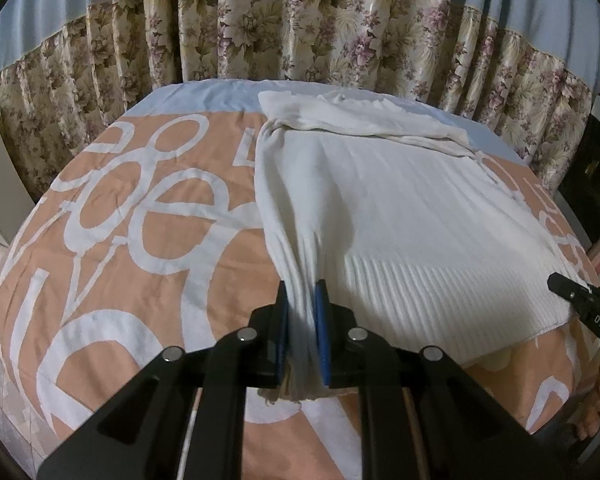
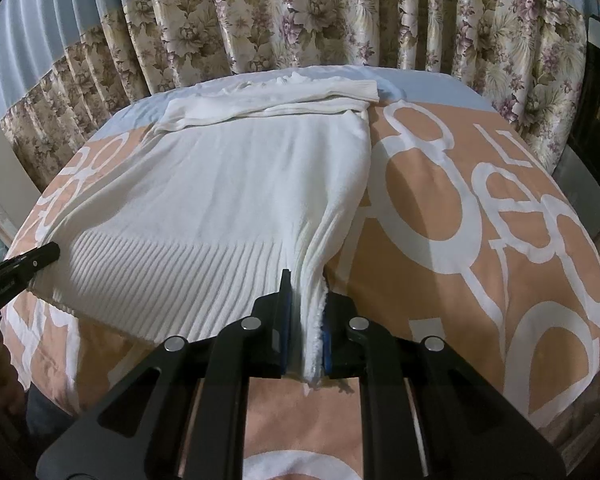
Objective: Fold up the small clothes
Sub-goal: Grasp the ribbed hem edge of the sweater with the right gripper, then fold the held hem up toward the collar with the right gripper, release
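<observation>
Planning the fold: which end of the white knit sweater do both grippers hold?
The ribbed hem end of the white knit sweater, nearest the cameras; left gripper and right gripper clamp its corners.

the sweater (image 1: 400, 208) lies on the bedspread (image 1: 140, 216), which serves as the landmark here. its ribbed hem (image 2: 172, 276) sits at the near edge of the bedspread, its body runs away toward the far edge, and its sleeves (image 2: 276, 96) lie folded across the far end. behind the bedspread hangs the curtain (image 1: 300, 28). the left gripper (image 1: 302, 332) pinches the sweater's left hem corner at the near edge; the right gripper (image 2: 305, 328) pinches the right hem corner, also at the near edge. bare bedspread extends left of the sweater in the left wrist view and right of it in the right wrist view.
</observation>
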